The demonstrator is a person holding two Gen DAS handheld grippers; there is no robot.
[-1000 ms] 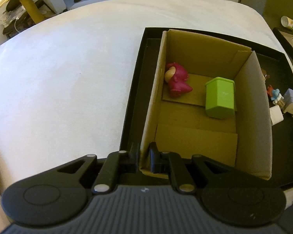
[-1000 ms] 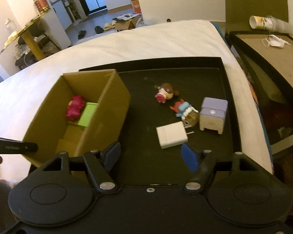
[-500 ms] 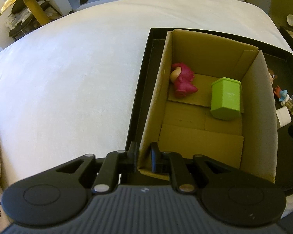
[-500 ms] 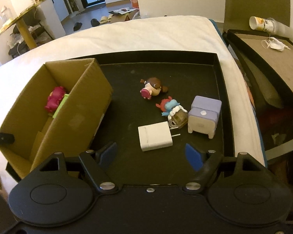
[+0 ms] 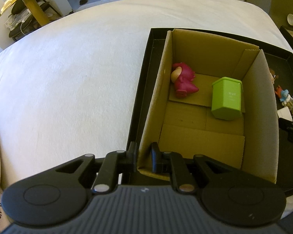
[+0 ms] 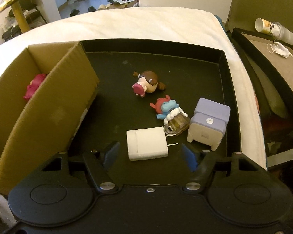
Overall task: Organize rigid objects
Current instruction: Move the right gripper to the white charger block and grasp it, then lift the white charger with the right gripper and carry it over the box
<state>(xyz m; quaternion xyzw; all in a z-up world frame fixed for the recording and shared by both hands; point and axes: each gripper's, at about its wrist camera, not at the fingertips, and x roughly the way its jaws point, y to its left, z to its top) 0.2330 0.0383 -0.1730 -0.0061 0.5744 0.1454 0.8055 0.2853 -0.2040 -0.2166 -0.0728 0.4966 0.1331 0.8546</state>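
On a white-covered bed [image 5: 68, 78], a shallow black tray [image 6: 222, 74] holds one open brown cardboard box [image 5: 259, 105] and five loose items. The left gripper [image 5: 143, 156] is clamped tight on the near wall of the box, one finger outside the wall and one inside. Two things lie in the box: one magenta bear-like figurine [image 5: 183, 81] on its side near the far left corner, and one lime-green plastic bin-shaped container [image 5: 227, 99] standing against the right wall.

The right gripper [image 6: 149, 154] hovers low over the tray floor, its two blue-padded jaws closing with one white rectangular plug adapter [image 6: 146, 144] between them; neither pad touches it, and its two metal prongs point right. Just beyond it lie one clear amber mug-shaped toy with a white foam rim [image 6: 176, 121], one red-and-blue creature figurine [image 6: 166, 106] touching that mug, and one brown-haired doll figurine in pink [image 6: 147, 82] farther back, apart from the others. One lavender and white box-shaped toy on short legs [image 6: 209, 124] stands to the right, just beside the mug.
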